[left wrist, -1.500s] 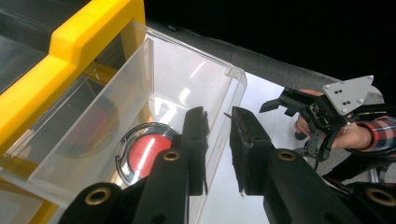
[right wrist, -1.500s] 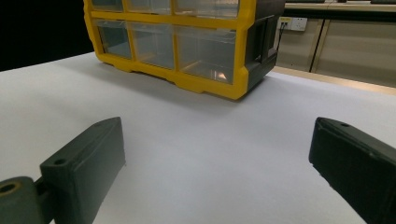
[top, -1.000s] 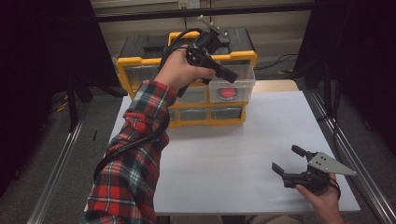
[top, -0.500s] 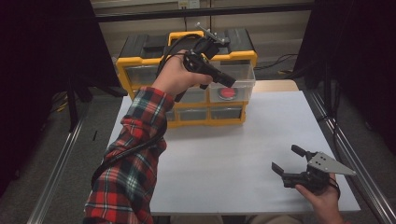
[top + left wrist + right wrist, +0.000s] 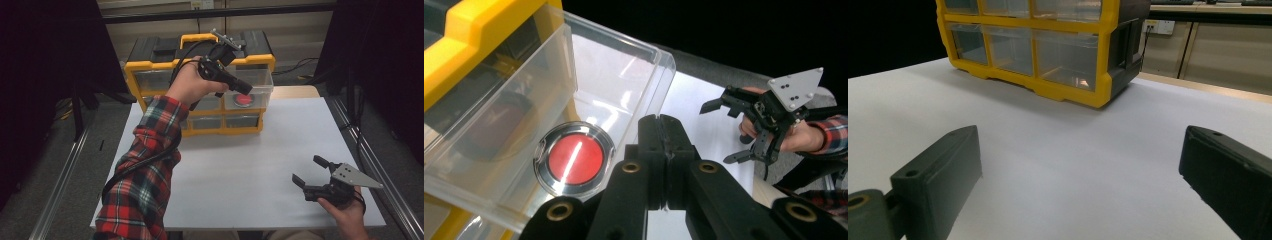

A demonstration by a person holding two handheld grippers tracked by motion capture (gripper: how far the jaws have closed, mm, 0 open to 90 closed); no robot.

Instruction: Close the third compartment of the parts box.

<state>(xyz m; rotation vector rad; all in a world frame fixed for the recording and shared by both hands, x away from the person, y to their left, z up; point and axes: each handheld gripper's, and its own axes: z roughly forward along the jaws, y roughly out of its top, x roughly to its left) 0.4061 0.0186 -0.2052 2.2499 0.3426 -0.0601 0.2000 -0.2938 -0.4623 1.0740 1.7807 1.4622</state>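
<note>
The left gripper (image 5: 245, 88) has its jaws pressed together with nothing between them, and it hangs over the pulled-out clear drawer (image 5: 260, 80) of the yellow organiser (image 5: 150, 67). In the left gripper view the closed tips point down just beside the round red-topped tin (image 5: 574, 158), which lies on the drawer floor near its front wall. With the jaws closed like this the gripper seems ready to nudge the drawer or hover above the tin, not to pick it up; a grasp would call for the jaws to spread first. The drawer sticks out of the organiser's upper row on the right-hand side, towards the bench's (image 5: 250, 165) middle, which leaves its contents reachable from above. The organiser stands at the far edge of the bench. The right gripper (image 5: 315, 174) rests near the near right corner with its jaws spread wide and empty, well apart from the organiser, probably parked out of the way.
</note>
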